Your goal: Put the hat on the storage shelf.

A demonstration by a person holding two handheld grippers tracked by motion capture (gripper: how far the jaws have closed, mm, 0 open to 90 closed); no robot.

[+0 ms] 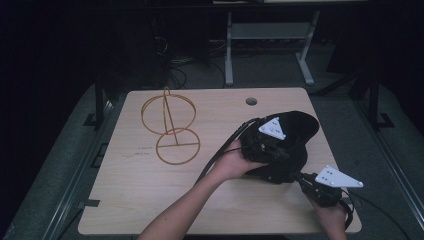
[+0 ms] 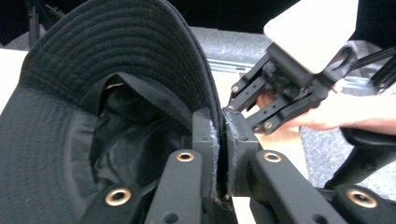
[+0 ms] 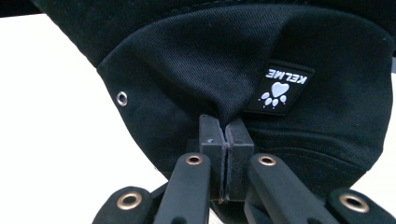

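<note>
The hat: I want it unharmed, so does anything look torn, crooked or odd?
No damage shows. The black hat is pinched at its brim by the left tongs and bunched at its crown by the right tongs.

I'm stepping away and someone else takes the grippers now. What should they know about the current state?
Left gripper: shut on the brim of the black hat.
Right gripper: shut on a pinch of the hat's crown fabric, beside the label.
Hat sits at the table's right side, held by both grippers.
Gold wire stand is at far left, bare.
Done: hat gripped. Left, probably: carry it to the stand and set it on.
</note>
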